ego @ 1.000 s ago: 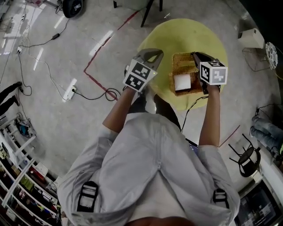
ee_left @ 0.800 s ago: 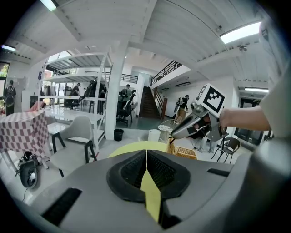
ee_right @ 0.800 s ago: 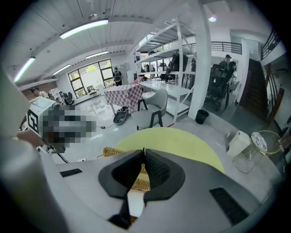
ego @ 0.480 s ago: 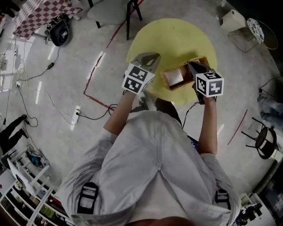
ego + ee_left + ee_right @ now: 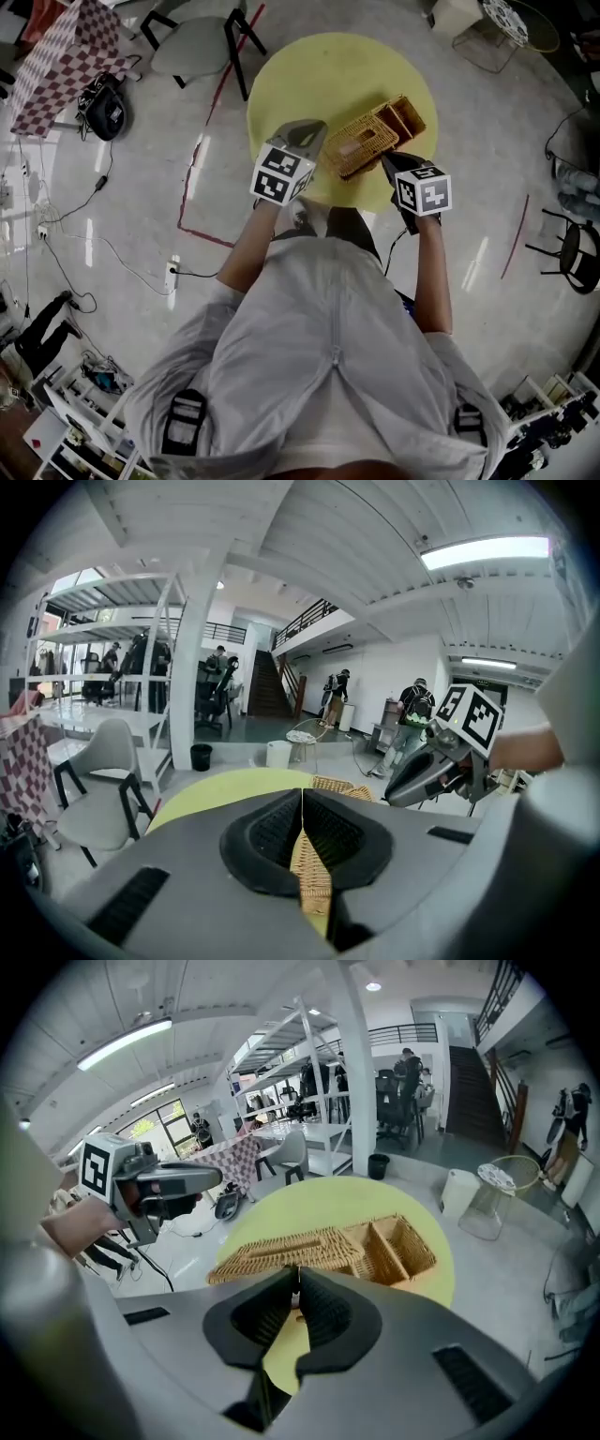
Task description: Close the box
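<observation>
The white pad, bare inside the open box in the earlier pictures, is no longer seen; the lid (image 5: 281, 1251) is now laid over that part of the wicker box (image 5: 375, 141), which is set on the near right of the round yellow tabletop (image 5: 319, 75); the closing is therefore judged nearly done (whether the lid is fully seated cannot be told). The right gripper (image 5: 298, 1290) is drawn back toward the person, its fingers (image 5: 328, 1312) closed on the lid's near edge; the left gripper (image 5: 301, 803) is held just beside the box's left end, its fingers (image 5: 267, 832) together with nothing between them. Counted: one box, one lid, two compartments (image 5: 398, 1241) left uncovered, two grippers, one tabletop, one grey chair (image 5: 192, 42).
</observation>
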A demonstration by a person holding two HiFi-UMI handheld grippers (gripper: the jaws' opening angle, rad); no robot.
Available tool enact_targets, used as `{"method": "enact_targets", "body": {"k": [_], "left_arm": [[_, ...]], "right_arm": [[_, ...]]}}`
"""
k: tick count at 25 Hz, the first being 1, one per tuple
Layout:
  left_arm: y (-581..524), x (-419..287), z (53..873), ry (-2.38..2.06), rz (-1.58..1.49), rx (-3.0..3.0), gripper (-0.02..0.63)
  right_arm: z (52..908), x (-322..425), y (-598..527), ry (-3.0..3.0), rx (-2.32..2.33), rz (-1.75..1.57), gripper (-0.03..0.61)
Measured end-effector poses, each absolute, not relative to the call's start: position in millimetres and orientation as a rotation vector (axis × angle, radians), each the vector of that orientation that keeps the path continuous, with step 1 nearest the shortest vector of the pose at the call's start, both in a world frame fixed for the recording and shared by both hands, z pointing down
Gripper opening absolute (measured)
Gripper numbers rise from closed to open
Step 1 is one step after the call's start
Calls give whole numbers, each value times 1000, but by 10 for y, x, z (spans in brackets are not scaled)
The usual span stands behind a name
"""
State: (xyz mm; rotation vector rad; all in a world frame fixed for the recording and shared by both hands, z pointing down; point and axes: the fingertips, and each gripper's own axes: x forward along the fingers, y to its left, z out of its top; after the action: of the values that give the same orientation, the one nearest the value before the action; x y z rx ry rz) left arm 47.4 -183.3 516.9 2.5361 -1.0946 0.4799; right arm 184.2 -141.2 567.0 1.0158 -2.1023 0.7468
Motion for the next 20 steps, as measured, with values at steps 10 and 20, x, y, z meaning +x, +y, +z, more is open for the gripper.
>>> {"method": "enact_targets", "body": {"k": [10, 20], "left_arm": [[-1760, 569, 5379, -1044, 552, 2516, 32], [-1787, 625, 5479, -997, 591, 2524, 32]], "right_arm": [[6227, 2070, -1261, -1999, 1044, 881, 44], [6586, 2126, -1199, -1922, 1058, 963, 44]]}}
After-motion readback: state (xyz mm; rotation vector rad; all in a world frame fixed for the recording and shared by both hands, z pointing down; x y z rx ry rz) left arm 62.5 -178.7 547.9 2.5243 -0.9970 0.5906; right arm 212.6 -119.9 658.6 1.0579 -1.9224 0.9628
